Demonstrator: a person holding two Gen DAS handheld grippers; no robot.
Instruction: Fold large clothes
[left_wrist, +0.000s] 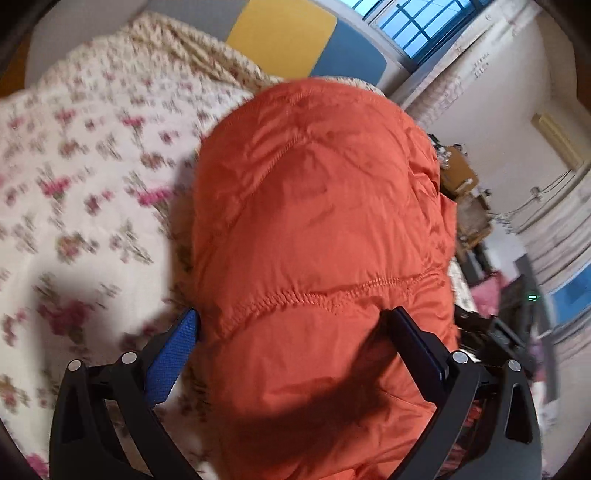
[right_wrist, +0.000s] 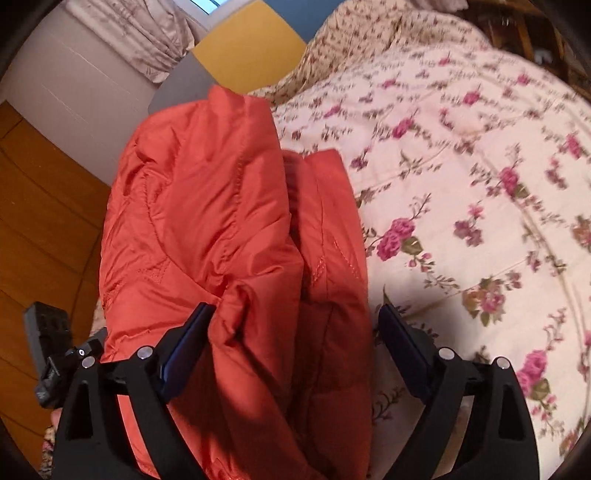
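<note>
An orange quilted jacket (left_wrist: 317, 229) lies bunched on a floral bedspread (left_wrist: 81, 177). My left gripper (left_wrist: 295, 325) is open, its two fingers wide apart with a thick fold of the jacket between them. In the right wrist view the same jacket (right_wrist: 221, 221) lies folded along the bed's left edge, with two padded layers side by side. My right gripper (right_wrist: 297, 321) is also open, its fingers straddling the jacket's near end. Whether the pads touch the fabric is hard to tell.
The floral bedspread (right_wrist: 461, 184) covers the bed to the right of the jacket. A yellow and blue headboard (left_wrist: 284, 33) stands at the far end. Wooden floor (right_wrist: 37, 221) lies beyond the bed's left edge. Furniture and clutter (left_wrist: 480, 229) stand by the wall.
</note>
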